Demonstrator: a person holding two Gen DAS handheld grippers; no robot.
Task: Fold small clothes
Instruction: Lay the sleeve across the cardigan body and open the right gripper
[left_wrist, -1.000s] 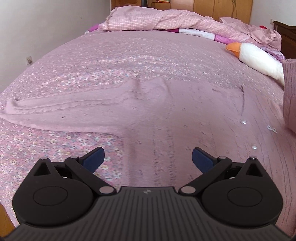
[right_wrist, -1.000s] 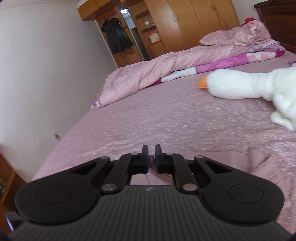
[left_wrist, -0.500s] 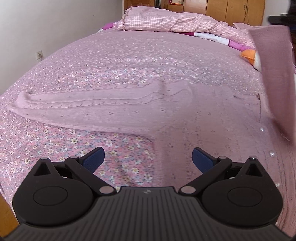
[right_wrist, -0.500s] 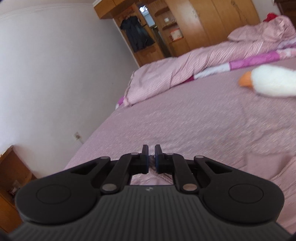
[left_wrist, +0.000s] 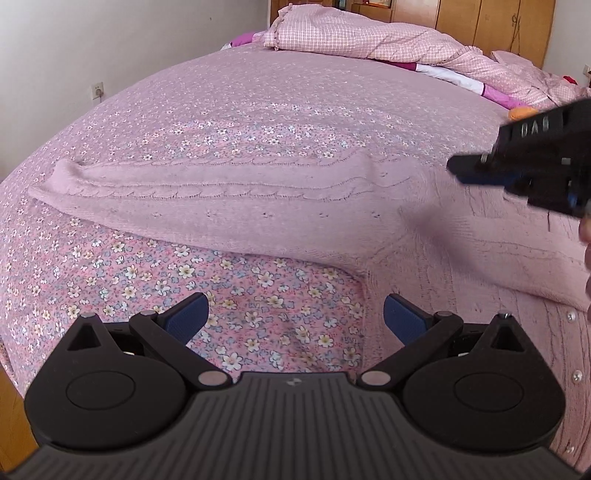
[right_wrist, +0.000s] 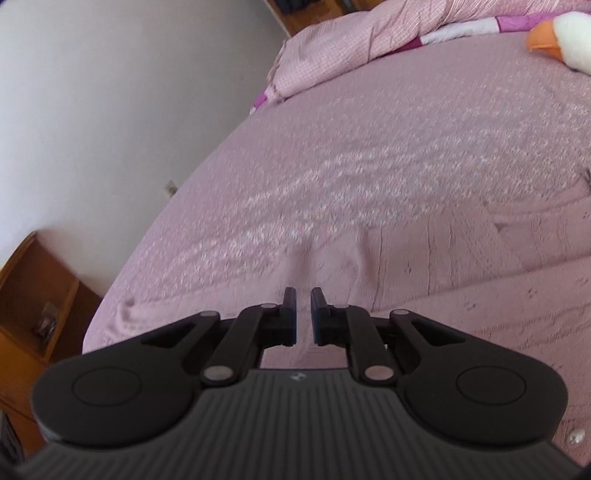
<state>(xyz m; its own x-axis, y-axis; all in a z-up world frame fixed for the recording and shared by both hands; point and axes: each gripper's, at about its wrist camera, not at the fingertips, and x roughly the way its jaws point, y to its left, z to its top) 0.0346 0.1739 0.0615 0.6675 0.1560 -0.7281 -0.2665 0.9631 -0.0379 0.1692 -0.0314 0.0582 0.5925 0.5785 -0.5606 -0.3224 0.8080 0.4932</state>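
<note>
Knitwear first: your pink cardigan (left_wrist: 461, 236) lies flat on the floral bed (left_wrist: 258, 122), cable-stitched, with small pearly buttons (left_wrist: 571, 316) down its front. Its one visible sleeve (left_wrist: 207, 199) stretches straight out leftward, the cuff at the far left end. Your left hand-held gripper (left_wrist: 295, 314) hovers with jaws spread wide over the bedspread beside the hem. Your right hand-held gripper (right_wrist: 303, 314) sits above the cardigan, fingers nearly together with a narrow gap, pinching nothing.
</note>
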